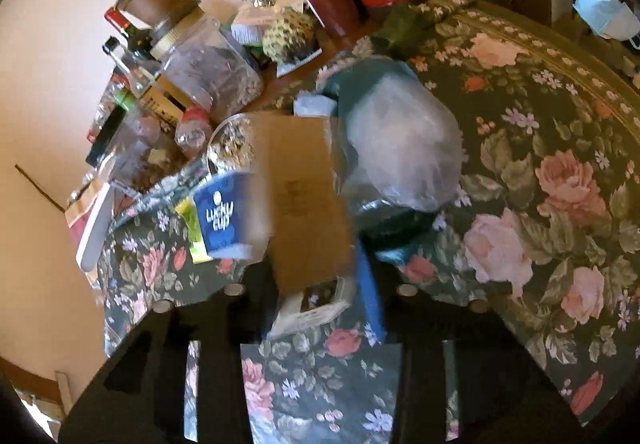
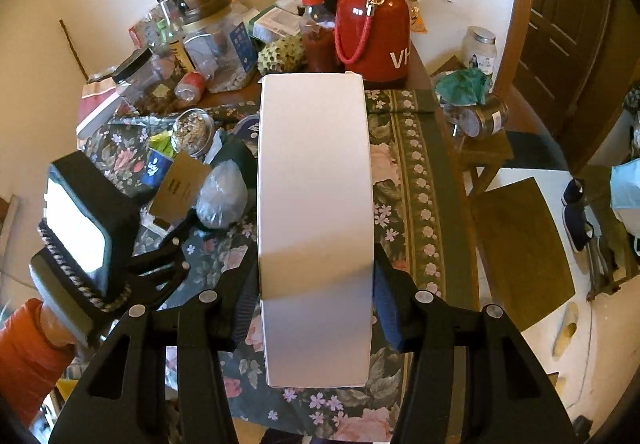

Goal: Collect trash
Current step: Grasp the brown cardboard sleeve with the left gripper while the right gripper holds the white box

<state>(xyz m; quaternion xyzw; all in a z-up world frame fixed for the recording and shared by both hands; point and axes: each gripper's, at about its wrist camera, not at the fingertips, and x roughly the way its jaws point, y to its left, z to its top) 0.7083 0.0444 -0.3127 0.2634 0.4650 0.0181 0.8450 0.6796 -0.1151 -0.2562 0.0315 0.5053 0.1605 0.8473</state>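
My right gripper [image 2: 316,308] is shut on a long white box [image 2: 316,180] and holds it above the floral tablecloth [image 2: 416,180]. My left gripper [image 1: 320,296] is shut on a brown cardboard piece [image 1: 304,188] with a small white packet [image 1: 316,310] below it; the same card shows in the right wrist view [image 2: 180,184]. Beside it lie a blue "Lucky Cup" paper cup [image 1: 224,216], a yellow-green wrapper [image 1: 192,228] and a crumpled clear plastic bag [image 1: 404,148], also seen in the right wrist view [image 2: 222,196]. The left gripper body [image 2: 92,228] shows at the left of the right wrist view.
At the table's far edge stand a red thermos [image 2: 372,20], a sauce bottle [image 2: 316,32], glass jars [image 2: 216,40] and a bowl of seeds [image 2: 192,132]. A wooden stool [image 2: 484,148] with a jar and a green cloth [image 2: 464,84] stands right of the table.
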